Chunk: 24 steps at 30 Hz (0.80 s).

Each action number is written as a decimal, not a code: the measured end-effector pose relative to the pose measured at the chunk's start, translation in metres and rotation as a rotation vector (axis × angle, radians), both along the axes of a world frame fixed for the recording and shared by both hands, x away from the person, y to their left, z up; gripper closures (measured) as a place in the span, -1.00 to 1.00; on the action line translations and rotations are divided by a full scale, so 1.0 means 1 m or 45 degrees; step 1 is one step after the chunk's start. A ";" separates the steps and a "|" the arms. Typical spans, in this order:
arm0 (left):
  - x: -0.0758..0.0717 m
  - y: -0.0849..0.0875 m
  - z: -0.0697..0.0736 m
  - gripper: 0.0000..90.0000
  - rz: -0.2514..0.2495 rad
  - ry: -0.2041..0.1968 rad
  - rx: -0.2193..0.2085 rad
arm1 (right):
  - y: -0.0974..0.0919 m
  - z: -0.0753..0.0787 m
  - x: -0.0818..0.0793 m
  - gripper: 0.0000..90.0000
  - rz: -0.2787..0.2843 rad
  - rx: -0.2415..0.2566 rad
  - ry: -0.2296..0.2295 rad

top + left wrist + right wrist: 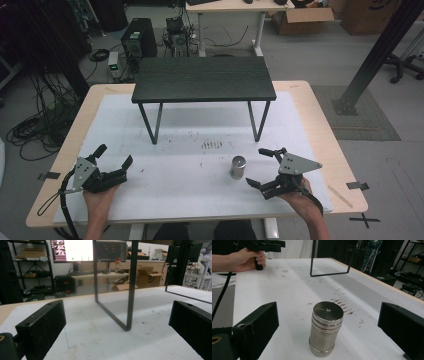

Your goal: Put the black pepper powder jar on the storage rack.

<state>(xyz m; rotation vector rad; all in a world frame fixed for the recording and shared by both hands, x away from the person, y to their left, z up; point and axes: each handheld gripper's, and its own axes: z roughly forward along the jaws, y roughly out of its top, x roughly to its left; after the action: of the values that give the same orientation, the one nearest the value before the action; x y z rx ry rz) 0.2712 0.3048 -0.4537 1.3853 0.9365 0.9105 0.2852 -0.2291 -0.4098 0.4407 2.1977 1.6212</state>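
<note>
The right gripper (329,322) has its jaws spread wide and empty around the upright metal canister (325,328); an off-centre closing could topple it. The left gripper (114,154) is likewise wide open and empty.

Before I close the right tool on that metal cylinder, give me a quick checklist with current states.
1. Right tool open: ok.
2. Metal cylinder upright on the white mat: ok.
3. Cylinder between the right tool's jaws: not ok; in the high view it stands just beyond the tips.
4. Left tool open and well away from the cylinder: ok.
5. Black shelf out of the closing path: ok.
6. Cylinder's weight or slipperiness: cannot tell.
</note>
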 end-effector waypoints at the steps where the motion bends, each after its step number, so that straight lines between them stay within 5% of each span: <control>1: 0.000 0.000 0.000 -0.97 0.000 0.000 0.000 | 0.001 -0.001 0.001 -0.93 -0.003 -0.003 0.005; 24: 0.000 0.000 0.000 -0.97 0.000 0.001 -0.001 | 0.034 -0.021 0.018 -0.85 -0.079 -0.086 0.123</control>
<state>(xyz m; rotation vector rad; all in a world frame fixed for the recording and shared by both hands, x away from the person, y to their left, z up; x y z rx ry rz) 0.2710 0.3048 -0.4538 1.3850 0.9374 0.9099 0.3036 -0.1951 -0.4311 0.5725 2.2778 1.5185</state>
